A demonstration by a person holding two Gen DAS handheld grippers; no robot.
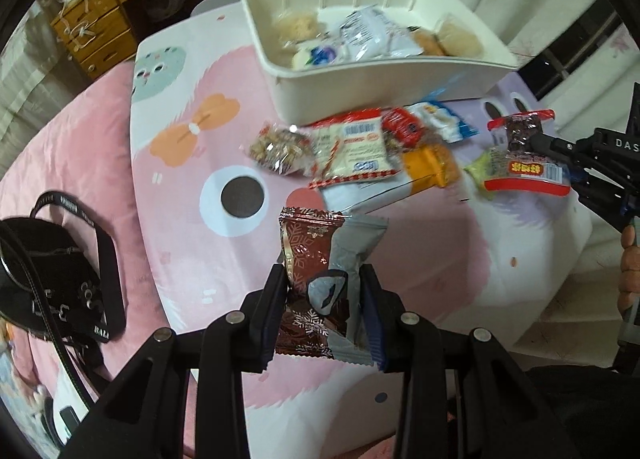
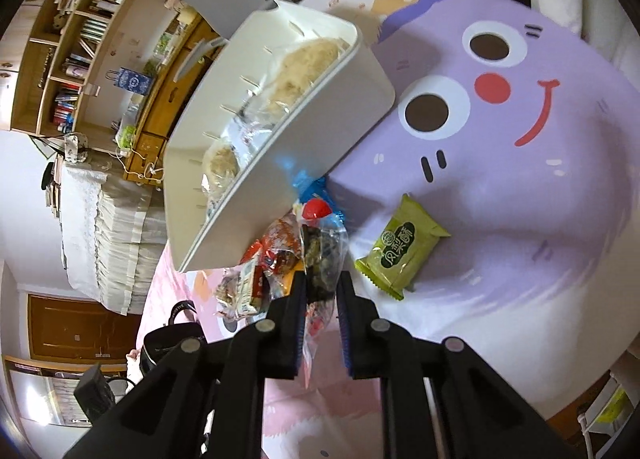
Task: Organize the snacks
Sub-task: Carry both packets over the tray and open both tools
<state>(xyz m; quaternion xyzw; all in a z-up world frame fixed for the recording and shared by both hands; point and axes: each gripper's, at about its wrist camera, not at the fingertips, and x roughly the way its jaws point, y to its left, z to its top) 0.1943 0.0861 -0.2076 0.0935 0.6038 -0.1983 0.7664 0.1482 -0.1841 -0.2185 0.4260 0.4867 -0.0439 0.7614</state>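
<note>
Between left gripper [image 1: 325, 291] fingers: crumpled maroon-and-silver, seemingly foil, snack packet [image 1: 320, 283].

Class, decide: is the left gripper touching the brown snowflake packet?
Touching. The left wrist view shows the left gripper clamping the brown snowflake packet on both sides.

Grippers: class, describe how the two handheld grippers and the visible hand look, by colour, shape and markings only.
Both the left gripper and the right gripper are matte black linkage frames with round silver pins and blue ribbed finger pads. The right one carries white "DAS" lettering. A bare hand shows; no sleeve visible.
</note>
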